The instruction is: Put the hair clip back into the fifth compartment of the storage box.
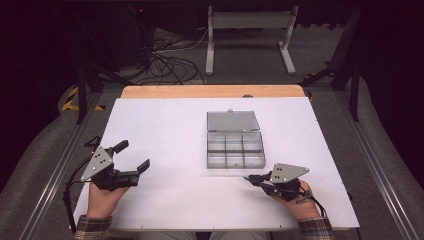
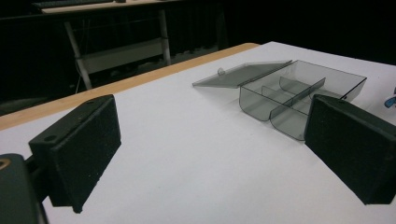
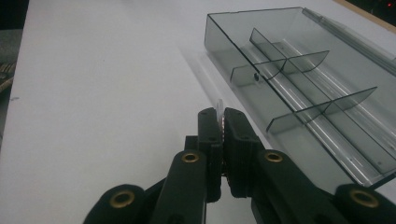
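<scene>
- On the white bench [image 1: 165,190], a clear grey compartment box [image 1: 235,148] sits near the middle, its lid [image 1: 233,120] thrown open and lying flat behind it, toward the far wooden edge.
- From the high view, both hands come in at the near edge: the left tongs [image 1: 134,156] at the left, the right tongs [image 1: 248,178] at the right, just off the box's near right corner.
- The left tongs are released, jaws spread wide with nothing between them. They sit well apart from the box, off to its left.
- The right tongs are clenched. The right gripper view shows something the high view is too small to give: a thin, pale sliver [image 3: 219,108] is pinched between the pads, its tip poking out past them. I cannot tell what it is.
- That same view shows the box [image 3: 299,74] from close by, lying just beside the right tongs' tips, with the bare bench between them; its dividers stand upright and the compartments look bare.
- The left gripper view shows the box [image 2: 299,95] from low down and farther off, beyond the right-hand jaw, with the lid [image 2: 243,74] flat on the bench and a small tab at its edge.
- Beyond the bench, the high view shows a tangle of cables [image 1: 170,62] and a metal frame [image 1: 250,35] on the floor.
</scene>
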`<action>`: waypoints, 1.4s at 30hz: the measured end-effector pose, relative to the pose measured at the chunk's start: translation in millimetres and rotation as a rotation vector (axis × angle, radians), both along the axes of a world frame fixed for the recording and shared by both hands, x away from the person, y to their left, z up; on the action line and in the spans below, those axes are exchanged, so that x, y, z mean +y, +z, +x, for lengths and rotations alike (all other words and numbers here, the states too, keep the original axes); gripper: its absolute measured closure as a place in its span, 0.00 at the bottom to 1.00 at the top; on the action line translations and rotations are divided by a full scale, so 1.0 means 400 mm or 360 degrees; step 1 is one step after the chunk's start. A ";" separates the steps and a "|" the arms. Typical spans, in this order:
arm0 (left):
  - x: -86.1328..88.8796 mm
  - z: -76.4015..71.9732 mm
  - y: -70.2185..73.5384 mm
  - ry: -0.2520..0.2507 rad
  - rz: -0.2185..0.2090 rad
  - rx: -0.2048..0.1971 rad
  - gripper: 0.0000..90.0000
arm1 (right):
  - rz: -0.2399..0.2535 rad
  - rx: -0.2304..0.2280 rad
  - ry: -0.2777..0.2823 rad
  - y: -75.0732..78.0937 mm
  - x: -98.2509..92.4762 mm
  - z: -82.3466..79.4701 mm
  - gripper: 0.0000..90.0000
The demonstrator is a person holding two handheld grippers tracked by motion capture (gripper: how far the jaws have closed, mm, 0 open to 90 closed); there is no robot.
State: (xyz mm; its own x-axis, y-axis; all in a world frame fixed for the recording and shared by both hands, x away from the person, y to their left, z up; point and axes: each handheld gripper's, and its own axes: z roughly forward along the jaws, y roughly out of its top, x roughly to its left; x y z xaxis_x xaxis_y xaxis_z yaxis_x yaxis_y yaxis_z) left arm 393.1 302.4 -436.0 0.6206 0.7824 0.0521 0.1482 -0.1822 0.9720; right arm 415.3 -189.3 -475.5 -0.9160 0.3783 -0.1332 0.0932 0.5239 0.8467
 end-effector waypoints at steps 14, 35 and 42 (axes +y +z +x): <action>0.000 -0.001 -0.001 0.0004 0.0004 0.0001 0.05 | 0.0088 -0.0056 -0.0064 0.013 0.010 0.016 0.96; 0.000 -0.002 -0.002 0.0009 -0.0002 -0.0003 0.05 | 0.0179 -0.0060 -0.0143 0.029 0.065 0.047 0.95; 0.001 -0.003 -0.003 -0.0017 -0.0014 -0.0010 0.05 | 0.0195 -0.0068 -0.0179 0.033 0.070 0.066 0.95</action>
